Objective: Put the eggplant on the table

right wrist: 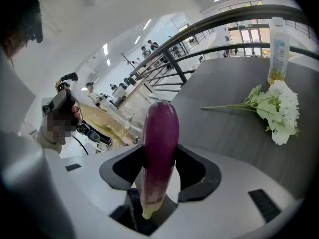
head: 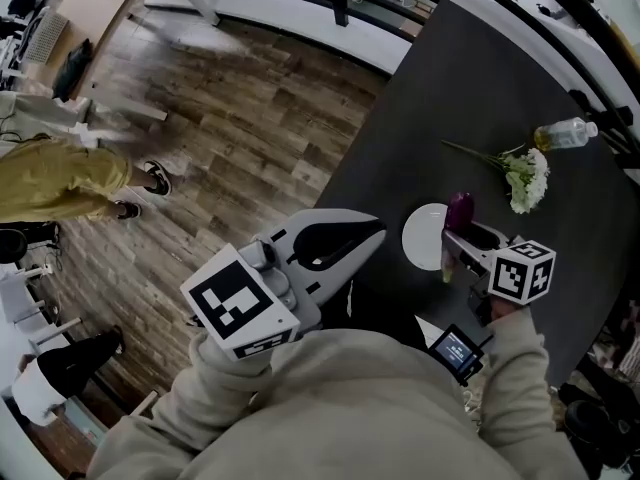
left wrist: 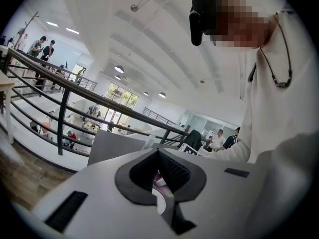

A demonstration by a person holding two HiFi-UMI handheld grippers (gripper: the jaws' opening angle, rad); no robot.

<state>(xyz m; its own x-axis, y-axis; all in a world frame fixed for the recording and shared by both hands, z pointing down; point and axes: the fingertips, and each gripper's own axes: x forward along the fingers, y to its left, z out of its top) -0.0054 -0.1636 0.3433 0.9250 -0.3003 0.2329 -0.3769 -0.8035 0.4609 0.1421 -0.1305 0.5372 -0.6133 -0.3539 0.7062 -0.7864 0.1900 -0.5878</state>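
Note:
A purple eggplant (right wrist: 160, 138) stands between the pads of my right gripper (right wrist: 159, 158), which is shut on it. Its pale stem end points back toward the camera and its round end points away. In the head view the eggplant (head: 459, 211) is held by the right gripper (head: 462, 240) just over the right rim of a white plate (head: 422, 236) on the dark grey table (head: 450, 98). My left gripper (head: 378, 230) hovers at the table's near left edge, its tips together and nothing held. In its own view, the left gripper (left wrist: 158, 153) looks toward the plate.
A bunch of white flowers (head: 525, 176) with green stems lies on the table beyond the plate, and a plastic bottle (head: 565, 133) lies behind it. Both also show in the right gripper view: the flowers (right wrist: 279, 108) and the bottle (right wrist: 277, 49). Wooden floor and a person's legs (head: 60, 178) are at the left.

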